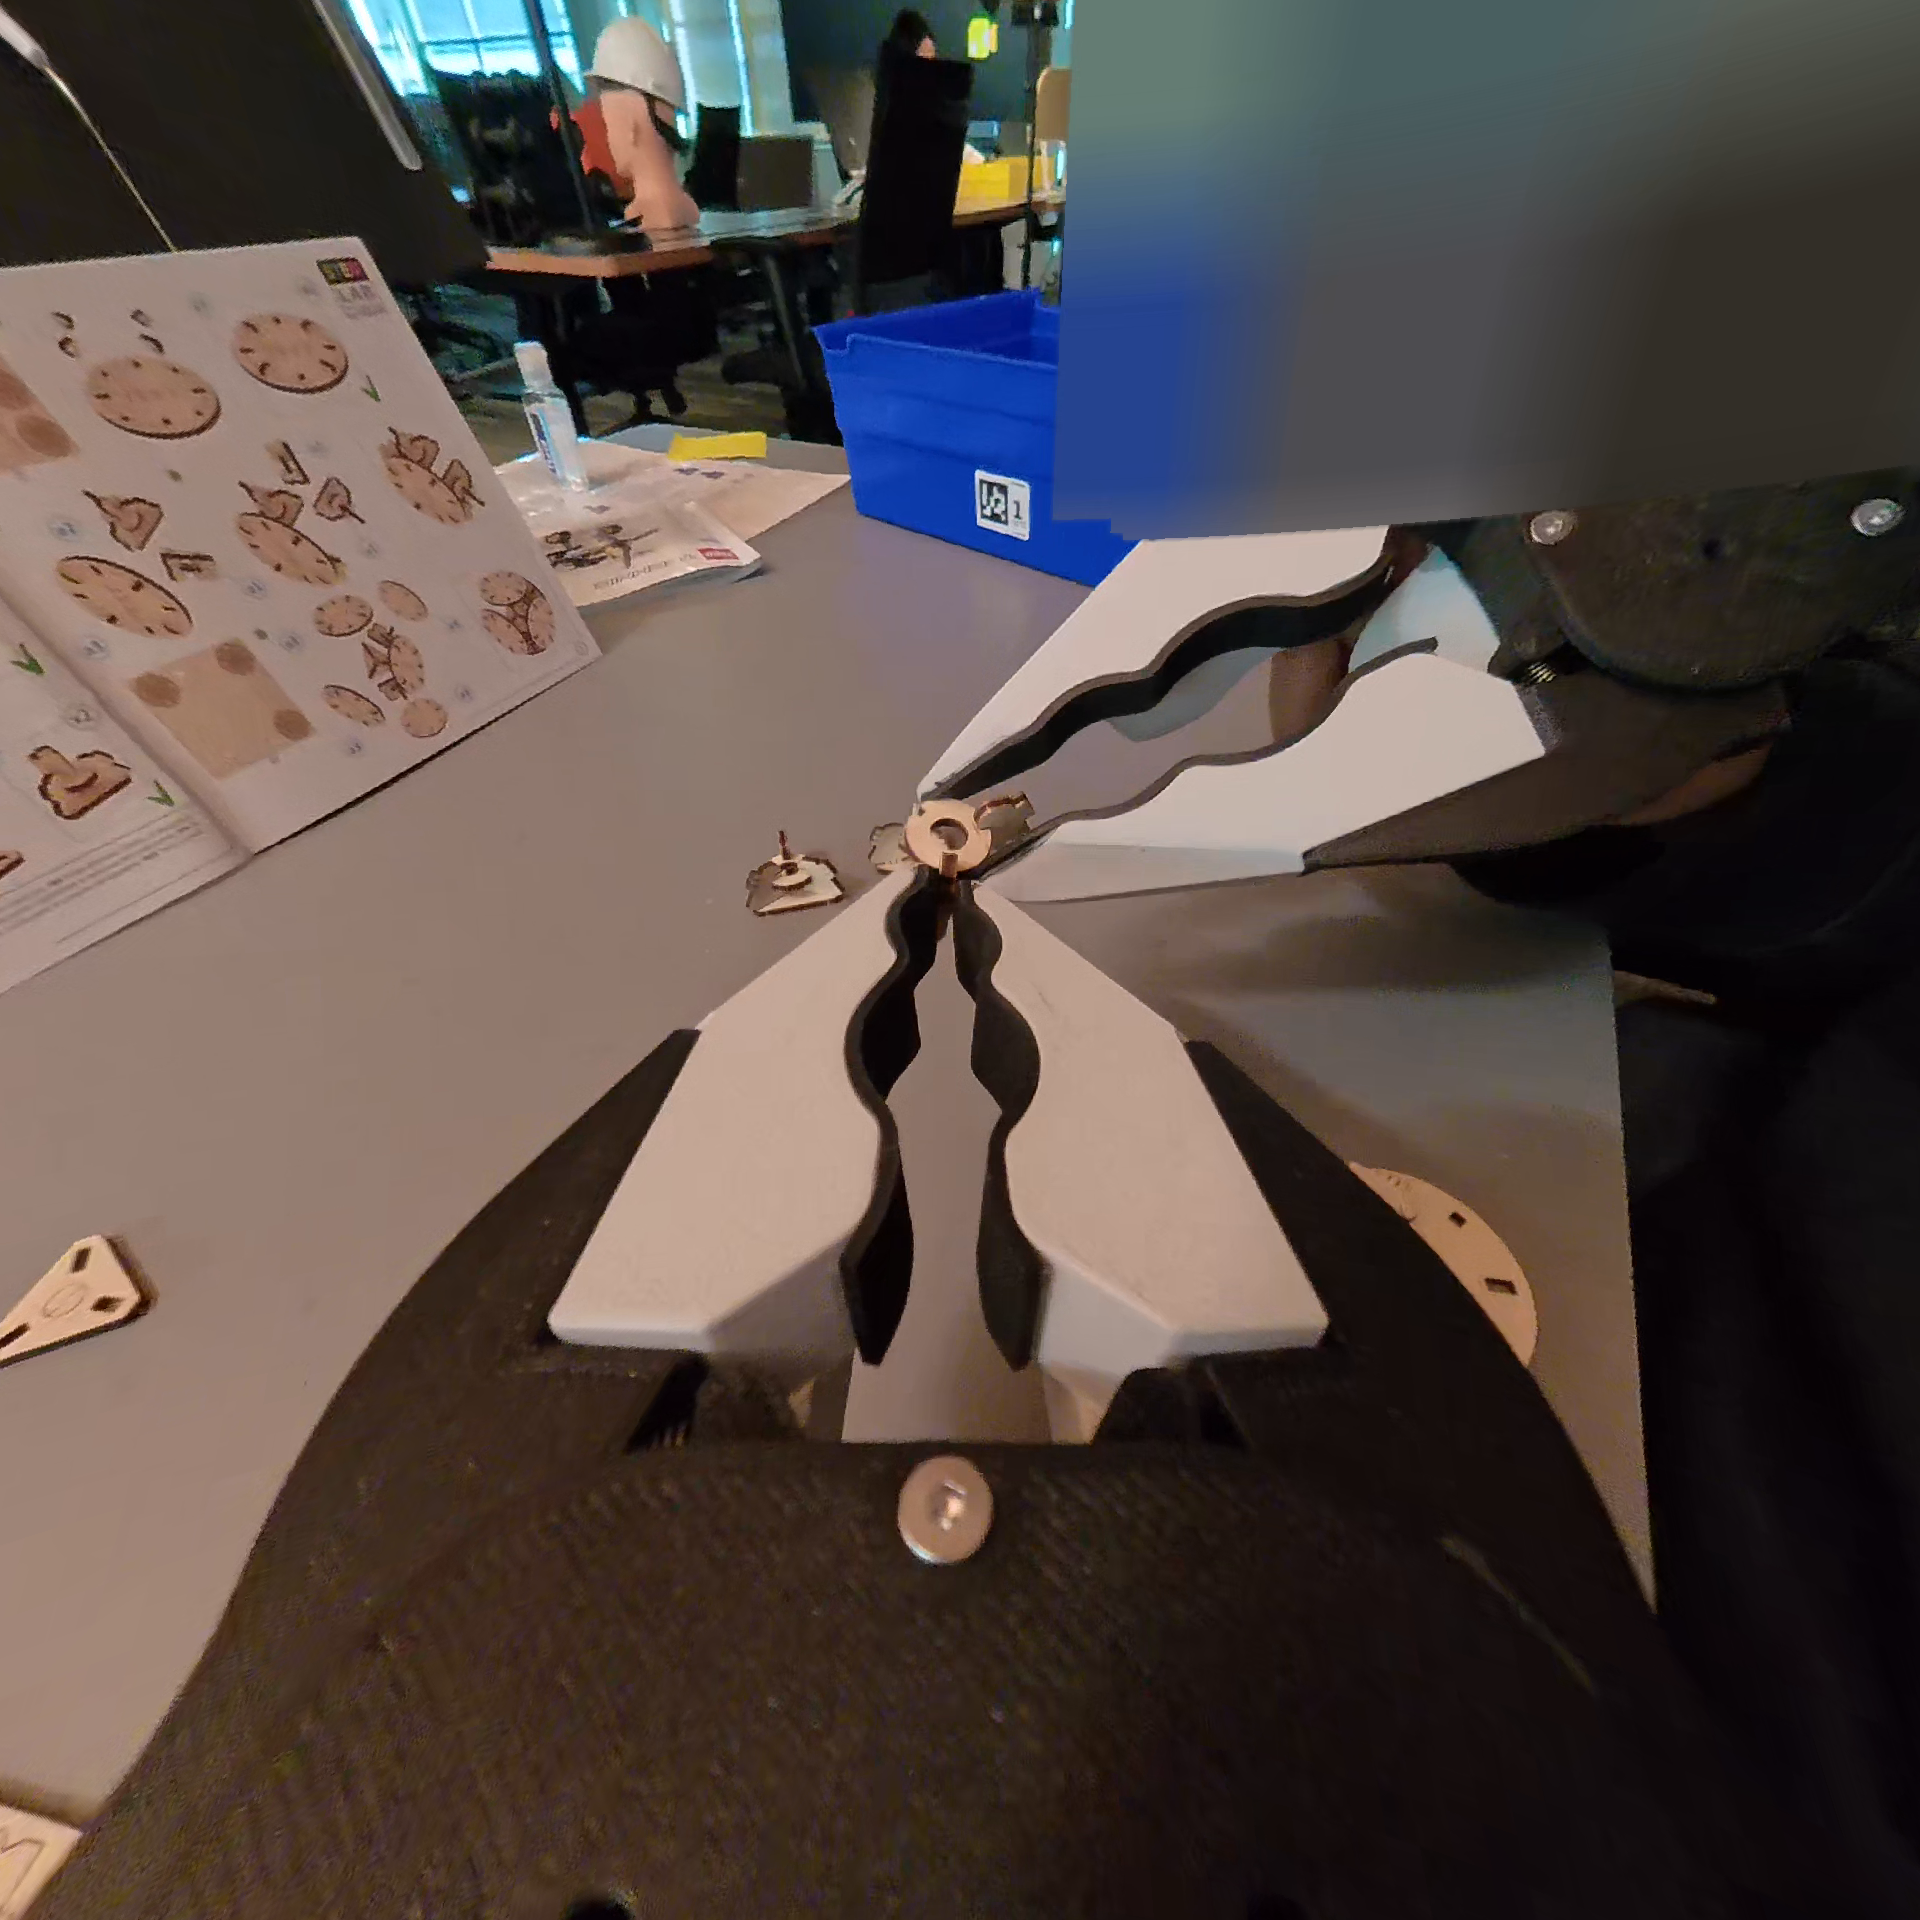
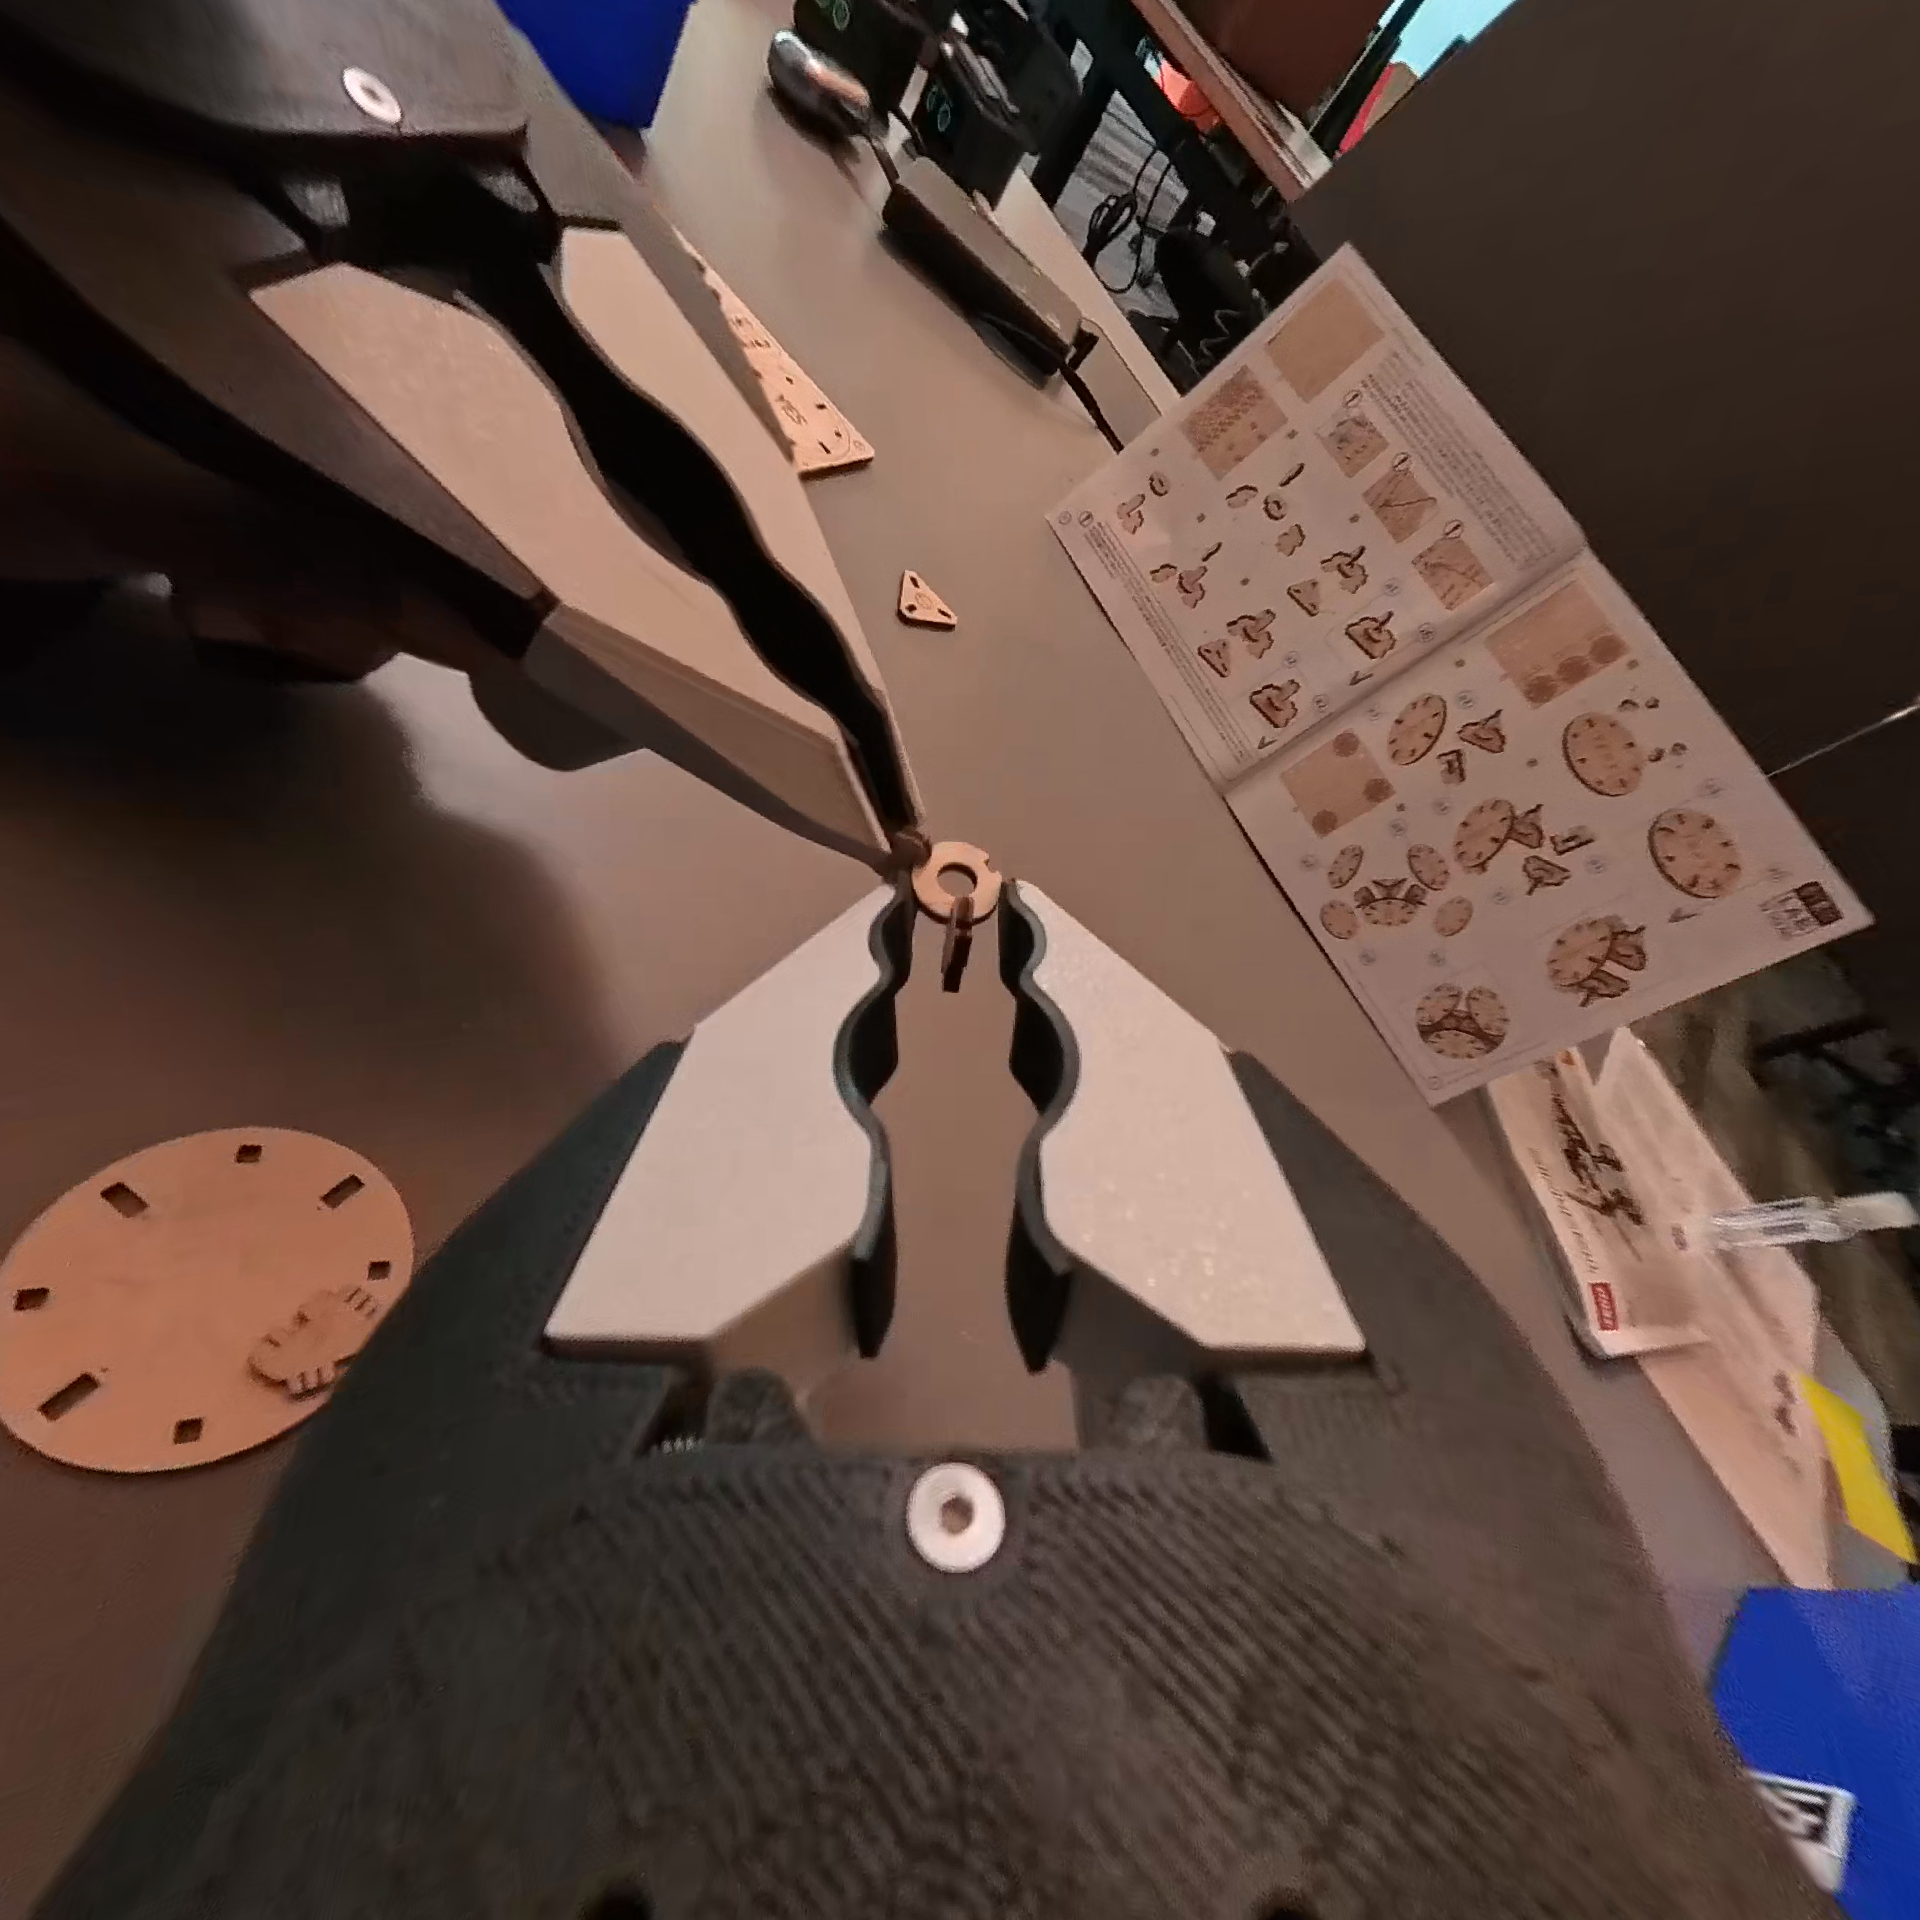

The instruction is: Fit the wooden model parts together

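- While both claws met over the grey tabletop (image 1: pixel 520 987), the left claw (image 1: pixel 932 883) was pinched together on a small wooden peg (image 1: pixel 940 871). The peg stood at the lower notch of a wooden ring (image 2: pixel 954 881).
- Right claw (image 2: pixel 954 899): clamped across the ring's width, pads on opposite edges. The ring was held clear of the tabletop, just ahead of both sets of tips.
- Handling, judged: both holds were thin and at the extreme tips, so a twist from either side would likely have popped the ring free. A steady right claw and small, straight movements of the peg along the notch would have suited best.
- Near obstacle: a small wooden sub-assembly (image 1: pixel 792 881) lay just left of the meeting point.
- Farther pieces: a slotted wooden disc (image 2: pixel 187 1299) and a triangular wooden piece (image 1: pixel 73 1299), both well apart.
- Bounds: an open instruction booklet (image 1: pixel 260 520) propped to the left and a blue bin (image 1: pixel 935 416) beyond. The tabletop's edge ran close on the right-claw side.
- Open room: bare tabletop between booklet and claws.
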`<state>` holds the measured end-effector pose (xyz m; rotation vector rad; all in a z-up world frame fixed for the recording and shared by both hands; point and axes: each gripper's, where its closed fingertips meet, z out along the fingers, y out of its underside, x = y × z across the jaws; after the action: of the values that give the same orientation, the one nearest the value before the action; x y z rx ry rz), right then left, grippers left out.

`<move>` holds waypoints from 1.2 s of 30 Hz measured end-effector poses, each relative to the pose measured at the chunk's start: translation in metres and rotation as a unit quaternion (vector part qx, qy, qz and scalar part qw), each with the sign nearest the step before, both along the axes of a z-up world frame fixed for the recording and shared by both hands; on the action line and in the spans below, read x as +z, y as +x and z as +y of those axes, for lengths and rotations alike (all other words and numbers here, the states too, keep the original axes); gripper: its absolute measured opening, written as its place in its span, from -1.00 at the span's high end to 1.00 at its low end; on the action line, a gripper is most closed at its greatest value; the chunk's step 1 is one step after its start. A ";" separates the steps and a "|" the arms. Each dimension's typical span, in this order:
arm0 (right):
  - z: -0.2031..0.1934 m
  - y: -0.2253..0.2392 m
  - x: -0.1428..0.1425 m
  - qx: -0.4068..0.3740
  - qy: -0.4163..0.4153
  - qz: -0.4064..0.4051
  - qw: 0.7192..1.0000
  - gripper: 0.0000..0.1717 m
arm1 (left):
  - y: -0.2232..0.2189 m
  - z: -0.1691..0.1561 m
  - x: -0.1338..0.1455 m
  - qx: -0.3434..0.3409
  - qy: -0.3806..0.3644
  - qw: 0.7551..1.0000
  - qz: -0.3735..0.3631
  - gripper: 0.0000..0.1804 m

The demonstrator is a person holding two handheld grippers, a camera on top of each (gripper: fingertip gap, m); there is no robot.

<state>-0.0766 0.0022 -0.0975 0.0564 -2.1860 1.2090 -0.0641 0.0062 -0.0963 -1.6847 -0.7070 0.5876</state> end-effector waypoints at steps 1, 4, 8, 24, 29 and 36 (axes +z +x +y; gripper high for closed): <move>0.000 0.000 -0.001 -0.002 0.007 0.010 1.000 0.83 | 0.000 0.000 0.000 0.003 -0.006 1.000 0.003 0.99; -0.001 0.001 -0.004 -0.010 0.024 0.030 0.999 0.83 | 0.000 0.000 -0.001 0.006 -0.015 1.000 0.003 0.99; -0.003 0.001 -0.004 -0.011 0.005 0.007 1.000 0.83 | 0.000 -0.001 0.000 0.002 0.006 1.000 -0.010 0.99; -0.002 -0.003 -0.009 -0.002 -0.056 -0.135 0.989 0.82 | 0.000 0.002 0.003 -0.002 0.025 1.000 0.001 0.68; 0.001 -0.003 -0.005 0.007 -0.076 -0.171 0.982 0.83 | 0.000 0.001 0.000 -0.009 0.036 0.999 -0.017 0.80; 0.001 0.001 -0.004 0.021 -0.072 -0.180 0.981 0.83 | 0.001 0.000 0.001 -0.027 0.065 0.997 -0.038 0.98</move>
<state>-0.0757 0.0036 -0.1012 -0.1927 -2.4028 1.4944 -0.0635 0.0061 -0.0950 -1.6071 -0.7367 0.4323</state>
